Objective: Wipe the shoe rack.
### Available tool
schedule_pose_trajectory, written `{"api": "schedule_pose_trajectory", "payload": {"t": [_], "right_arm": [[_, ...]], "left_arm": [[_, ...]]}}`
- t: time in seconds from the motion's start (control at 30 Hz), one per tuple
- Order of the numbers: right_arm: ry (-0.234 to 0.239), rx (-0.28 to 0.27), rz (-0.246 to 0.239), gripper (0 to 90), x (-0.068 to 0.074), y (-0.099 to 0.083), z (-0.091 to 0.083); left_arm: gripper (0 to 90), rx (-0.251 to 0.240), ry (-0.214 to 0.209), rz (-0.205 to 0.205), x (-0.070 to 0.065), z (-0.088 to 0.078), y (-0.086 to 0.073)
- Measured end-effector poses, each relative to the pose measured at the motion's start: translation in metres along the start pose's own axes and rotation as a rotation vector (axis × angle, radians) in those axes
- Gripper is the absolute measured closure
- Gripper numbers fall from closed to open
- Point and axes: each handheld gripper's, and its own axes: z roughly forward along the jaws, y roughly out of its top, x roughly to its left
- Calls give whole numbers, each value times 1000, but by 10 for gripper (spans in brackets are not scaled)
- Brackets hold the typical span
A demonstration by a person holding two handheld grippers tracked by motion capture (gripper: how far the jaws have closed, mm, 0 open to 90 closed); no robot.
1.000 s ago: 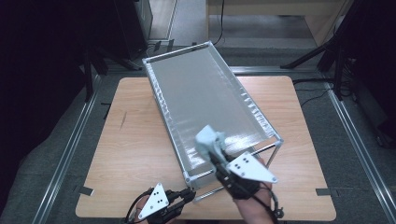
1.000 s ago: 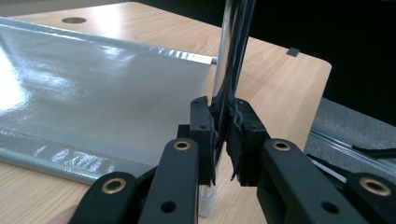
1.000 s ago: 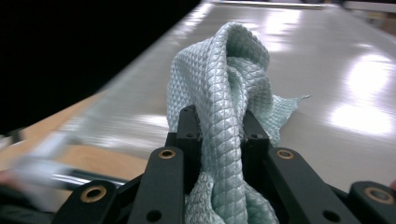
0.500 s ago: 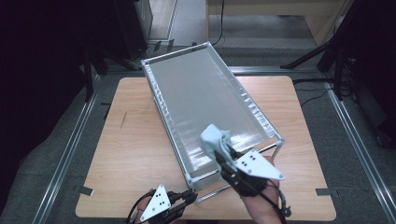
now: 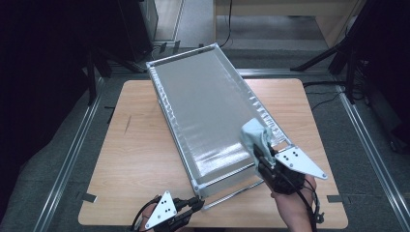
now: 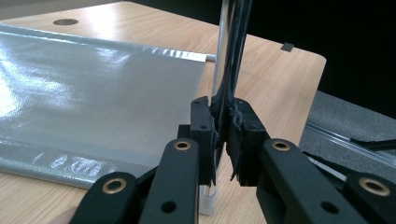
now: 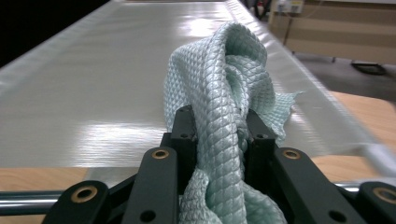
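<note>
A long silver screen (image 5: 208, 106) stretched in a metal frame lies slantwise on the wooden table (image 5: 130, 159). My left gripper (image 5: 196, 205) sits at the frame's near left corner, shut on an upright metal rod (image 6: 223, 56) of the frame, which its jaws pinch in the left gripper view (image 6: 223, 135). My right gripper (image 5: 258, 150) is shut on a bunched pale green cloth (image 5: 254, 135) that rests on the screen near its near right edge. Its jaws have just been closing with the cloth (image 7: 219, 70) between them, and the folds bulge out over my right gripper (image 7: 218, 126).
Bare wood lies left of the screen and along the table's front edge. Metal floor rails (image 5: 72, 159) run along both sides of the table. Dark stands and cables (image 5: 338, 58) are on the floor at the back right.
My right gripper has carried the cloth to the right across the near end of the screen, toward its right edge. The left gripper has stayed put on the frame.
</note>
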Motion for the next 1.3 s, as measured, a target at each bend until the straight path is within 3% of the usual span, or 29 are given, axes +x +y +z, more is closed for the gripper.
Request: {"api": "schedule_pose_trajectory", "payload": {"t": [0.13, 0.3, 0.37, 0.43, 0.53, 0.6, 0.67, 0.83, 0.93, 1.0, 1.13, 1.3], "right_arm": [[64, -4, -33, 734, 26, -2, 5], [192, -8, -83, 735, 68, -5, 7], [213, -15, -105, 734, 81, -6, 7], [213, -21, -117, 730, 84, -7, 7], [231, -14, -120, 725, 74, -5, 7], [189, -12, -130, 724, 65, -4, 6], [128, -9, -112, 724, 47, -3, 4], [-26, -13, -21, 720, -4, -1, 0], [-40, -20, 24, 733, -17, -2, -3], [-49, -25, 13, 741, -10, -3, -3], [35, -16, -19, 744, 12, -3, 1], [146, -14, -90, 748, 66, -6, 4]], "left_arm": [[816, 0, 5, -1, 0, 0, 0], [816, -1, 15, -3, -2, 0, 0], [816, -2, 17, -3, -2, 0, 0], [817, -1, 16, -3, -2, 0, 0], [817, 1, 11, 3, -1, 0, 0], [818, 4, 11, 6, -1, 0, 0], [818, 3, 12, 8, -1, 0, 0], [818, 3, 11, 1, -1, 0, 0], [818, 5, 11, 2, -1, -1, 0], [817, 5, 5, -4, -1, 0, 0], [816, 5, 8, -12, -1, 0, 0], [816, 2, 14, -12, -2, 1, 0]]}}
